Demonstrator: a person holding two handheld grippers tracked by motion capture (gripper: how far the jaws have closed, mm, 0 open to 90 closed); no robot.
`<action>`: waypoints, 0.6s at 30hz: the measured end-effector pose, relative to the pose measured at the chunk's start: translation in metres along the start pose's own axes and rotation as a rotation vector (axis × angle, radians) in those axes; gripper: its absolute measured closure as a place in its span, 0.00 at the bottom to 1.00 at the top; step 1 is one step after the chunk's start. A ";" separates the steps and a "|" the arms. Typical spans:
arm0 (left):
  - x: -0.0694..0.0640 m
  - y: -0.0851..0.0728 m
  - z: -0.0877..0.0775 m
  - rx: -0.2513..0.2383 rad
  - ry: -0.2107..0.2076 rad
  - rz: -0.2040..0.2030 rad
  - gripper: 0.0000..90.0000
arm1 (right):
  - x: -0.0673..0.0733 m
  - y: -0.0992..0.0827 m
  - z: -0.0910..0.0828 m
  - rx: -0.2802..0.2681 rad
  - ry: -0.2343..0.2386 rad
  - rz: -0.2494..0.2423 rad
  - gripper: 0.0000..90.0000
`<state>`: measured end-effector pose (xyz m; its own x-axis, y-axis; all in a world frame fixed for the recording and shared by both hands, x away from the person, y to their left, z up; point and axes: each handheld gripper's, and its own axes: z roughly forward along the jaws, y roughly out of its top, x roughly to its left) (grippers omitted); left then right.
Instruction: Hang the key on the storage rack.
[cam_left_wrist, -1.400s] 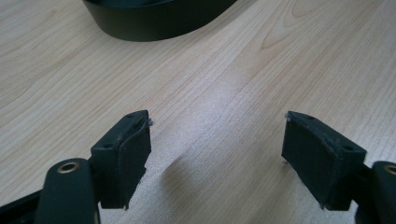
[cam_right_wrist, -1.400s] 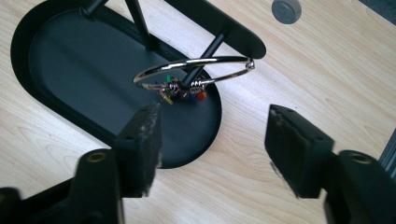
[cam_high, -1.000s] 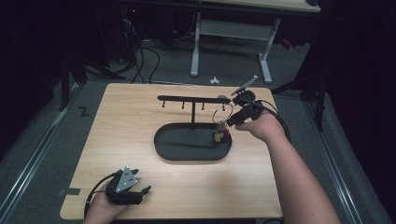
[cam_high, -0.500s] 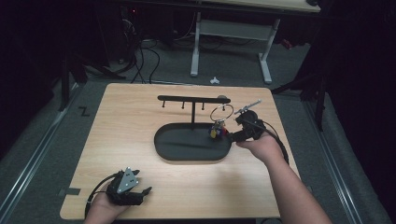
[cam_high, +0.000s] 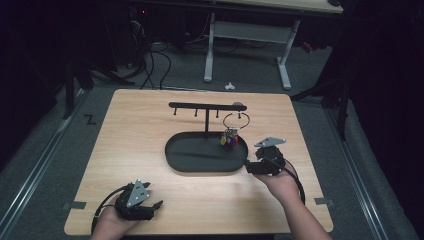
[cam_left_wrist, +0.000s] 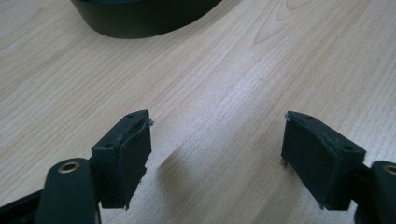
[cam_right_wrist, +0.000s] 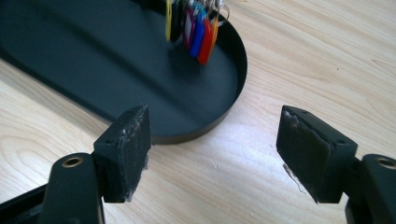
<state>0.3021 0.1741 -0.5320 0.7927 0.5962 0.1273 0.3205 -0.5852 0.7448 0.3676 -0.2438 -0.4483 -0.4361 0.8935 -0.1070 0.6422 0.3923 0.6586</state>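
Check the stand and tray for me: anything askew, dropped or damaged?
Nothing stands out. The key ring hangs from the stand's bar, its coloured tags dangling over the black tray, which sits flat on the table. The right gripper is open, holding nothing.

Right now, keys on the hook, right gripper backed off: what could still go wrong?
1. The key ring hangs at the very end of the stand's bar; a knock to the stand could slip it off.
2. The right gripper, jaws open and empty, sits close to the tray rim; a forward move might shove the tray.
3. The coloured key tags look blurred, perhaps swinging, so regrasping now may miss.
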 end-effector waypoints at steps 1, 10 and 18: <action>0.000 0.000 -0.001 -0.016 -0.012 -0.014 0.27 | 0.002 -0.006 0.001 -0.019 -0.006 -0.006 0.30; 0.000 0.003 -0.004 -0.061 -0.037 -0.037 0.27 | 0.023 -0.066 0.012 -0.119 -0.003 0.039 0.23; 0.005 0.005 -0.014 -0.194 -0.048 -0.108 0.27 | 0.040 -0.096 -0.008 -0.275 -0.046 0.032 0.18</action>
<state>0.3006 0.1818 -0.5186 0.7843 0.6203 0.0120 0.3028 -0.3996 0.8652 0.2836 -0.2474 -0.5100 -0.3849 0.9160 -0.1128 0.4570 0.2954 0.8390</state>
